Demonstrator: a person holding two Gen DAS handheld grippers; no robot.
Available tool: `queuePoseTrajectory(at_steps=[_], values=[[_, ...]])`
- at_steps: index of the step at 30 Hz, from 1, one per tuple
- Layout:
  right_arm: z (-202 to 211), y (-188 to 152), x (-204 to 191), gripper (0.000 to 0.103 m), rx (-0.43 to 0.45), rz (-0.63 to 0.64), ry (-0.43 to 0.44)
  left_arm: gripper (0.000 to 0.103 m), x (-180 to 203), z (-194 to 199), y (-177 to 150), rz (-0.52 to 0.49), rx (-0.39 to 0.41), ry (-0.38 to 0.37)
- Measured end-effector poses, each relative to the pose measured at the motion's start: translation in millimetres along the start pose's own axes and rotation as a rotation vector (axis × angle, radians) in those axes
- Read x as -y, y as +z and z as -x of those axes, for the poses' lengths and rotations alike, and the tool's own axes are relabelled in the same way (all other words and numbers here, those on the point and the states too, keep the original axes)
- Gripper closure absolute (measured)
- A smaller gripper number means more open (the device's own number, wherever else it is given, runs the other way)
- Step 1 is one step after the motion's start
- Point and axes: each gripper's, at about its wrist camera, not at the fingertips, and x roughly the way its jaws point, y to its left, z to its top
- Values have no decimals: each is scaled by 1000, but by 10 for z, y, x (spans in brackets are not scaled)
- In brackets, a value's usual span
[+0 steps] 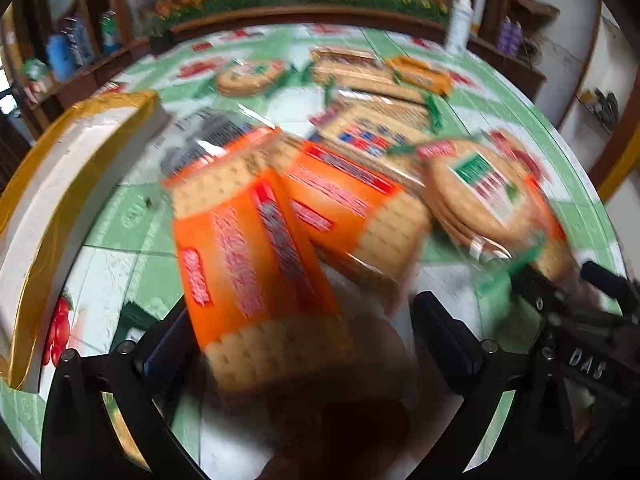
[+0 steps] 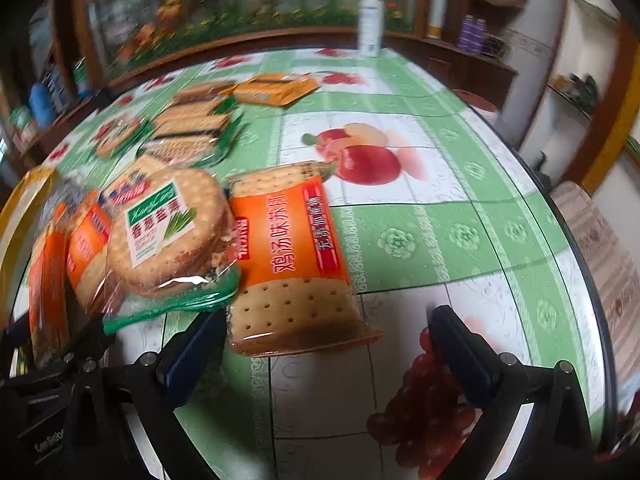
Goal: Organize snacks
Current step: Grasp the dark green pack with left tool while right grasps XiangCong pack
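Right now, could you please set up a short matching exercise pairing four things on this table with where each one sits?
Things:
1. white spray bottle
2. round cracker pack with the green label
3. orange cracker pack
4. gold-trimmed white box

Places:
A. at the table's left edge
B. just ahead of the open right gripper
C. upright at the table's far edge
D. lying partly on other orange packs

Pairs: 1-C, 2-D, 3-B, 4-A
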Motion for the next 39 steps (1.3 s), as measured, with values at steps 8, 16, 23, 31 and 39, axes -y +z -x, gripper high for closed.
queuePoseTrajectory(at_steps=[8, 16, 23, 31, 39], values=[[446, 575, 230, 0, -92, 64, 182, 0, -505, 858, 329, -87, -153, -335], [68, 887, -615, 2, -221, 353, 199, 0, -851, 788, 118, -264, -224, -159], [-172, 803, -956, 6, -292, 415, 148, 0, -807, 404, 10, -199, -309, -216], [-275, 832, -923, 15, -330, 423, 137, 0, -764, 105, -54, -150, -398, -219], [-226, 820, -952, 25, -312, 437, 147, 60, -803, 211, 105, -150, -410, -146]])
